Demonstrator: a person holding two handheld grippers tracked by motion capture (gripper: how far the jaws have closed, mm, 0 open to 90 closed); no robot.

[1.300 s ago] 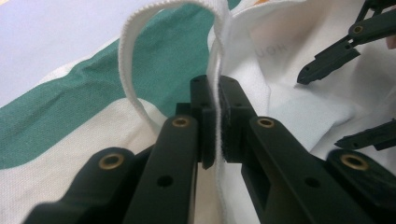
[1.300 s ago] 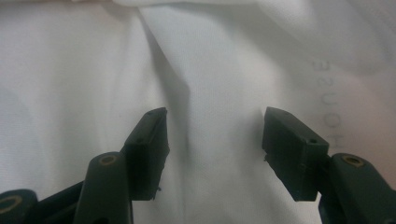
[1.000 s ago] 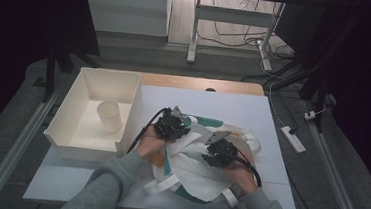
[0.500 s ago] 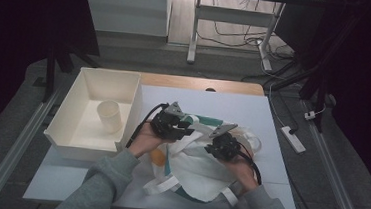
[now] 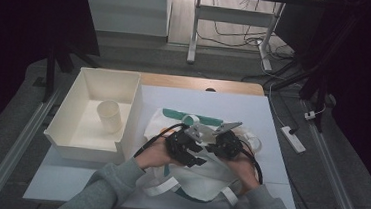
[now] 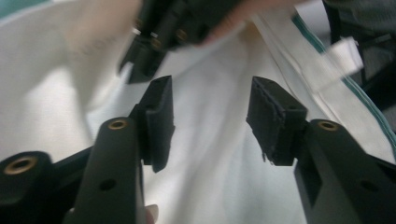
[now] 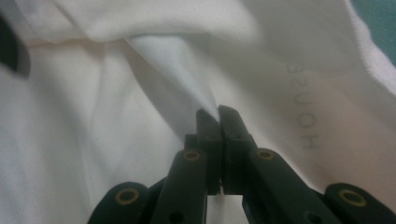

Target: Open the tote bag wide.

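The white cloth bag [image 5: 203, 173] lies crumpled toward the bench's [image 5: 253, 115] near edge, right of the white tray [image 5: 72, 143]. The right gripper [image 7: 218, 112], jaws pressed together, pinches a raised fold of it. The left gripper [image 6: 210, 116], jaws just opening and spread with nothing between, hovers over bare cloth just beside. The bag's mouth is hard to make out.
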